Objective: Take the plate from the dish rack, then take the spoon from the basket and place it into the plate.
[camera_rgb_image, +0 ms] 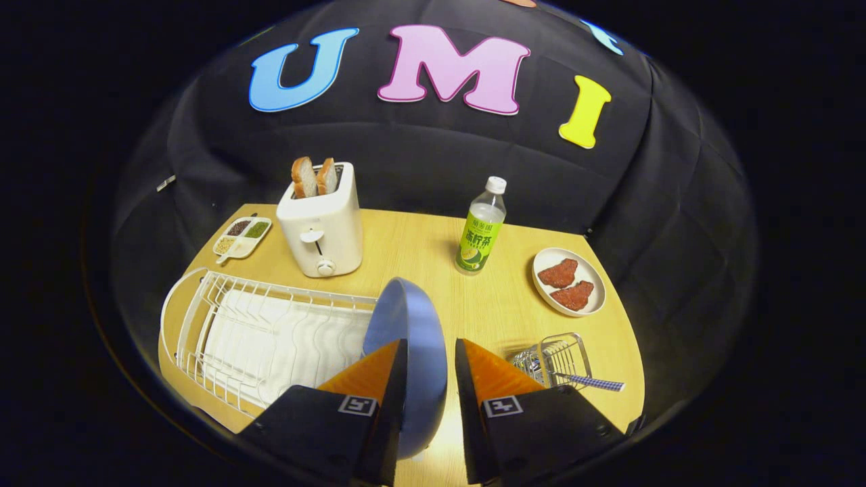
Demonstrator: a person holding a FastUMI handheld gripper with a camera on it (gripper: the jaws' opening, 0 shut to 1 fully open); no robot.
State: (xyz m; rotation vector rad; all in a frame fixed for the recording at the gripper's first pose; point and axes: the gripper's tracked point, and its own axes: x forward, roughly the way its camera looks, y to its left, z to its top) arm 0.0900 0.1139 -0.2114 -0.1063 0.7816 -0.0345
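A hand-held two-finger gripper [431,352] holds a round blue plate [409,338] upright on its edge, the rim standing in the gap between the fingers; whether both press on it cannot be told. The plate sits at the right end of a white wire dish rack [264,338] on a light wooden table [433,250]. Near right, a small wire basket [558,358] holds a spoon with a blue checked handle [595,383]. Farther back stand a white toaster [321,226] with two bread slices [314,177], a clear bottle with a green label [482,226] in Chinese characters too small to read, a white plate of red meat slices [568,281] and a divided white tray of seasonings [242,237].
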